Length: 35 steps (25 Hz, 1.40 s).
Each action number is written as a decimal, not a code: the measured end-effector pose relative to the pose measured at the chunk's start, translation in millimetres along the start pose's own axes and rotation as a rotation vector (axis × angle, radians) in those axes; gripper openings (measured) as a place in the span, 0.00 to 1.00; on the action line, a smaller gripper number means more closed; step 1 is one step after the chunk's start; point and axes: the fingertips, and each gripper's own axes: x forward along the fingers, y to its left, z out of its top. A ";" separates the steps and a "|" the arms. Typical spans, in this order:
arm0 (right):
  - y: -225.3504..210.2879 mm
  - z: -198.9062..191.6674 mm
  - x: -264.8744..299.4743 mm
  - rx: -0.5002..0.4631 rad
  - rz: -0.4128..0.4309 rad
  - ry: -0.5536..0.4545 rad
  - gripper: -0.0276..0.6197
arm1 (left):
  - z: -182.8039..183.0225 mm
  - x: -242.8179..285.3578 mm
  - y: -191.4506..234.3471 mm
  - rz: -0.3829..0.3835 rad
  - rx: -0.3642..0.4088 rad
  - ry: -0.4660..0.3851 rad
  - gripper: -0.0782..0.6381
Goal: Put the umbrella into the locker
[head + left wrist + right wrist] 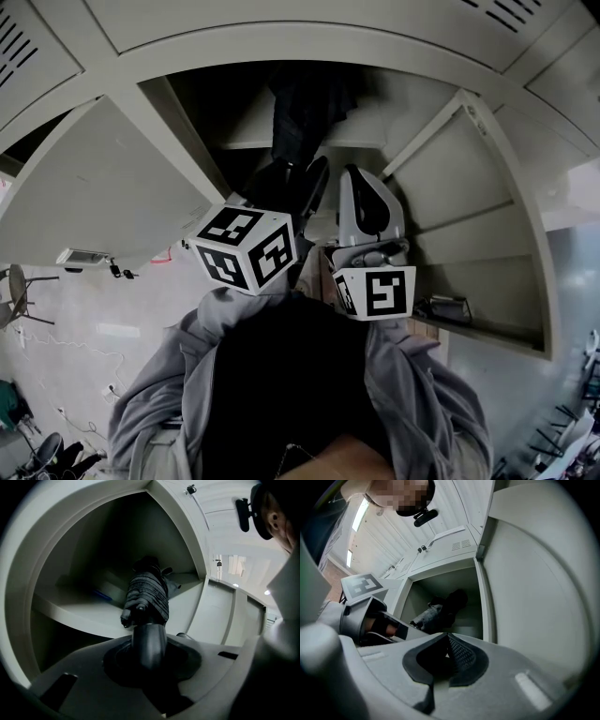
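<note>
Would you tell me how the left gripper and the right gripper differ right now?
The left gripper is shut on the umbrella's handle; the right gripper is shut on nothing. The left gripper aims over the shelf; the right gripper sits beside the open door. Both face into the locker.

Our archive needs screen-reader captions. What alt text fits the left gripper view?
The left gripper is shut on the handle of a folded black umbrella, which points into an open grey locker compartment above a shelf.
</note>
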 end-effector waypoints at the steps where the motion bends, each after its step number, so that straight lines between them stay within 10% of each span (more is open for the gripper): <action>1: 0.0 -0.7 -0.6 0.003 0.003 0.004 0.05 | -0.8 0.7 0.8 0.004 -0.010 0.005 0.22; 14: 0.6 -1.5 0.5 0.028 0.036 0.000 0.05 | -1.1 3.0 0.4 -0.019 -0.116 0.005 0.39; 35: -0.8 -3.0 33.7 0.140 0.060 -0.024 0.05 | 11.6 -30.2 -11.8 -0.099 0.181 -0.112 0.48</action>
